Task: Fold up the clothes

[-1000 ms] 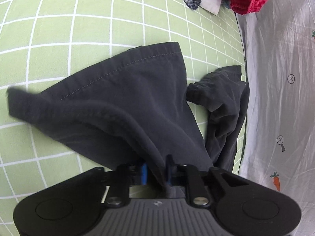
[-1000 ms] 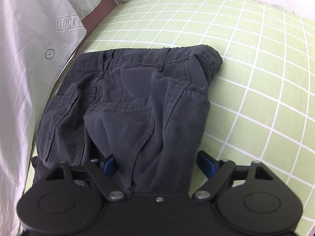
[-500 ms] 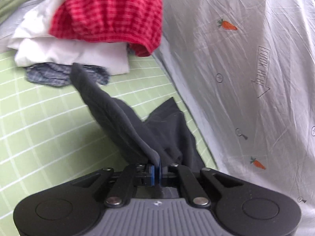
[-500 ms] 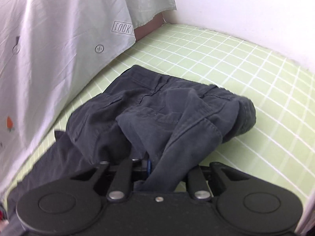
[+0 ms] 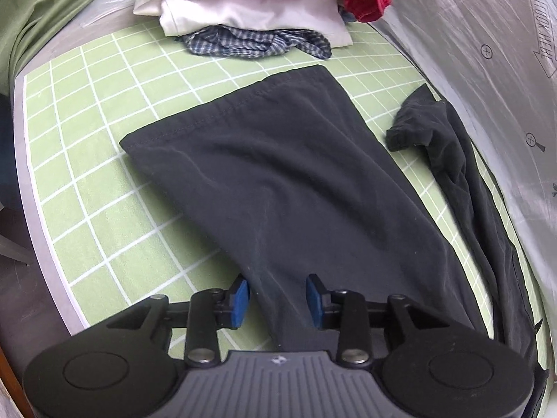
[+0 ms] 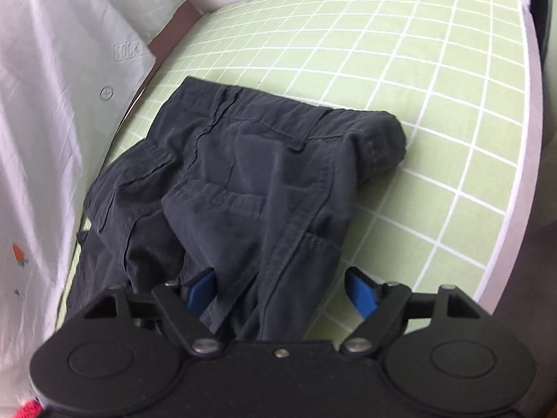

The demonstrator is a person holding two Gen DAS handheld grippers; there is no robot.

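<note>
My left gripper (image 5: 276, 299) hovers with its blue pads (image 5: 239, 297) spread apart, one on either side of a trouser leg, pinching nothing. The dark trousers (image 5: 278, 174) lie on the green grid mat (image 5: 87, 209): in the left wrist view one leg runs flat from my fingers to its stitched hem at the far left, while the second leg (image 5: 452, 181) lies bunched and twisted along the mat's right edge, against the grey printed sheet (image 5: 487, 52). A pile of unfolded laundry (image 5: 264, 0), red, white and checked, waits at the far end.

My right gripper (image 6: 282, 292) is also spread wide, blue pads (image 6: 200, 289) flanking rumpled cloth at the waist end (image 6: 250, 160), gripping none of it. The waistband lies far from me, its right corner humped up, pockets creased.

I judge this the laying-out step: the garment has just been set down, not yet folded. The next move calls for taking the crumpled right leg by its hem, drawing it straight and laying it over or alongside the flat one, then smoothing the humped waistband before any fold.

Half a second ago both my grippers were pressed shut on the fabric, the left one holding a leg lifted toward the laundry pile; now both have let go, and the leg lies flat on the mat.
</note>
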